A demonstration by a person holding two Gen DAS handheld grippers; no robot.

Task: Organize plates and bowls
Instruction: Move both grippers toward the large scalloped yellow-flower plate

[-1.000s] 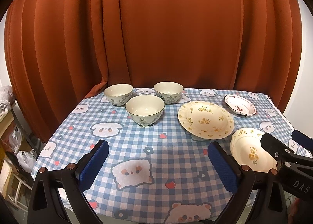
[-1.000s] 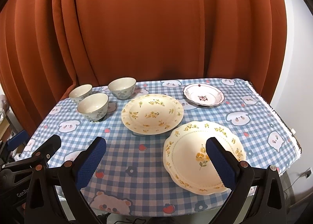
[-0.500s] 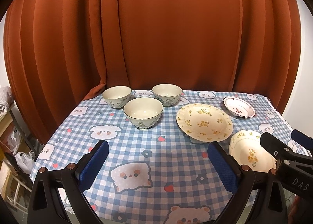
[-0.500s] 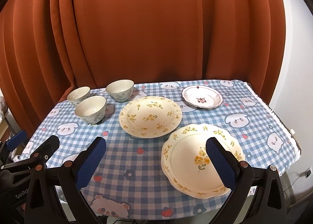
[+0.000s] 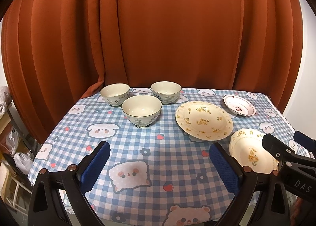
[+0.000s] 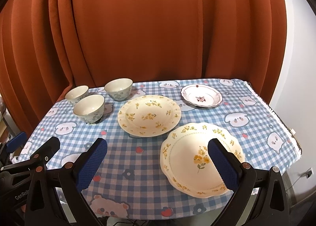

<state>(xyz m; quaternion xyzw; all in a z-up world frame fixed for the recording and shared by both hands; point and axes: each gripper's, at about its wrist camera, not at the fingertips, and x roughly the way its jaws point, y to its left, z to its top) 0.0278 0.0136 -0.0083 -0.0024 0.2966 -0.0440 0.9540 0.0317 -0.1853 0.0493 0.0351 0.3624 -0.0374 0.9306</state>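
Three cream bowls with blue leaf prints stand at the table's back left: the near bowl (image 5: 141,110) (image 6: 89,108), the left bowl (image 5: 115,94) (image 6: 77,94) and the back bowl (image 5: 166,92) (image 6: 118,88). A round yellow-flowered plate (image 5: 204,120) (image 6: 149,115) lies mid-table. A scalloped yellow-flowered plate (image 5: 250,152) (image 6: 199,155) lies front right, a small white plate with a red motif (image 5: 239,105) (image 6: 201,98) back right. My left gripper (image 5: 160,163) hangs open over the front edge. My right gripper (image 6: 158,158) is open too, its right finger over the scalloped plate. Neither holds anything.
The table (image 5: 158,143) wears a blue checked cloth with cartoon animals. An orange curtain (image 5: 158,32) hangs close behind it. Shelving and bags (image 5: 13,147) stand at the left; a white wall (image 6: 296,68) is at the right. The right gripper's body (image 5: 286,158) shows in the left view.
Both grippers have drawn back and risen a little, so the table looks smaller and lower in view. The dishes have not moved.
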